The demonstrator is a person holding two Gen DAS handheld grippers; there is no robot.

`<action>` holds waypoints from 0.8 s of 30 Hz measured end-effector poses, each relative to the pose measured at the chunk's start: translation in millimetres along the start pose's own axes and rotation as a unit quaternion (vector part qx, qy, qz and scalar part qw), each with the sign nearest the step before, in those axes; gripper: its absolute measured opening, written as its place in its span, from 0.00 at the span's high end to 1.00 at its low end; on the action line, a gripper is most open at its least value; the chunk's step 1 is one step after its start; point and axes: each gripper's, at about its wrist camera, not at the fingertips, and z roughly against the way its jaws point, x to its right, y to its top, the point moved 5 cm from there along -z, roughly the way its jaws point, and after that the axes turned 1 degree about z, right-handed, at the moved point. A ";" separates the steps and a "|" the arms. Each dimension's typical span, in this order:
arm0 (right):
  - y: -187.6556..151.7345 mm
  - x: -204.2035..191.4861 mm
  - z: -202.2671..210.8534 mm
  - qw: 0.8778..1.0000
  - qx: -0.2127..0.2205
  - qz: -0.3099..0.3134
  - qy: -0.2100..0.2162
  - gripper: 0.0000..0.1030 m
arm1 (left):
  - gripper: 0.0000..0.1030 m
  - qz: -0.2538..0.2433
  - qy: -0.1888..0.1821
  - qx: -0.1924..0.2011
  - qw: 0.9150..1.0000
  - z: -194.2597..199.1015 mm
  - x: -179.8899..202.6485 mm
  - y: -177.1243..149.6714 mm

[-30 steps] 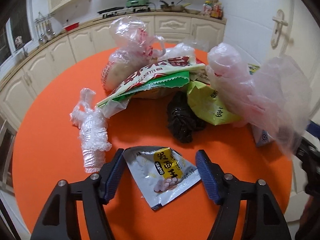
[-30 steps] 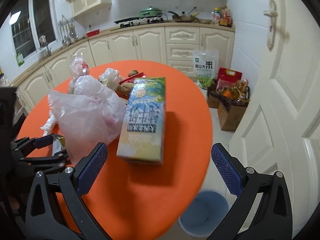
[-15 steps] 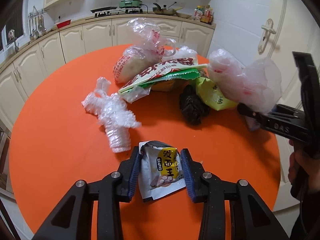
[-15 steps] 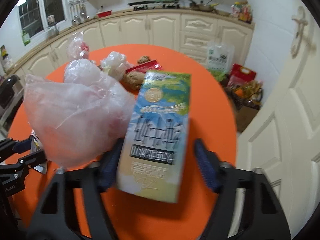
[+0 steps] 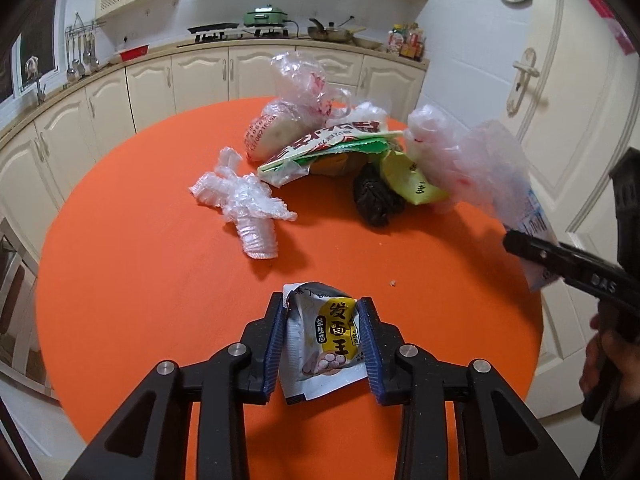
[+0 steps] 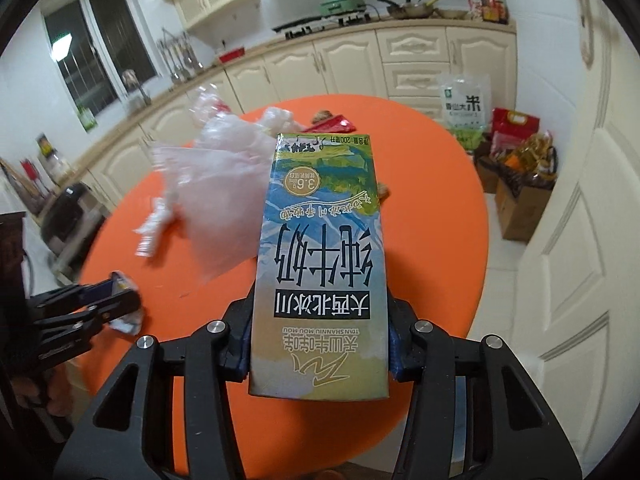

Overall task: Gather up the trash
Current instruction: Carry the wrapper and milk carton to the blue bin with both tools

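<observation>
Trash: our left gripper (image 5: pixel 322 338) pinches a silver-and-yellow snack wrapper (image 5: pixel 324 344) above the orange table (image 5: pixel 132 272) | our right gripper (image 6: pixel 318 340) clamps a milk carton (image 6: pixel 320 264), seemingly lifted off the table | clear plastic bag (image 6: pixel 224 196) beside the carton | remaining wrappers (image 5: pixel 332 148) piled mid-table

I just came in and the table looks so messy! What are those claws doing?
Someone is clearing rubbish off the round orange table. The left claw is pinching a silver and yellow snack wrapper. The right claw is clamped on a blue and green milk carton. Crumpled plastic bags and other wrappers lie on the table.
</observation>
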 end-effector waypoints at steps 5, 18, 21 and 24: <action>-15.0 -8.4 14.7 0.999 0.012 -0.019 0.027 0.55 | 0.70 0.004 -0.009 0.001 1.000 17.7 4.7 -8.3; -42.7 25.1 69.3 0.998 0.040 -0.053 0.006 0.55 | 0.70 -0.077 -0.061 0.011 0.995 43.1 115.3 -2.6; -54.1 46.8 89.2 0.997 0.039 -0.054 -0.040 0.55 | 0.70 -0.107 -0.078 0.011 0.991 40.6 157.9 -3.3; -73.4 75.2 108.1 0.993 0.034 -0.064 -0.093 0.55 | 0.70 -0.134 -0.097 0.002 0.986 30.1 201.6 -8.6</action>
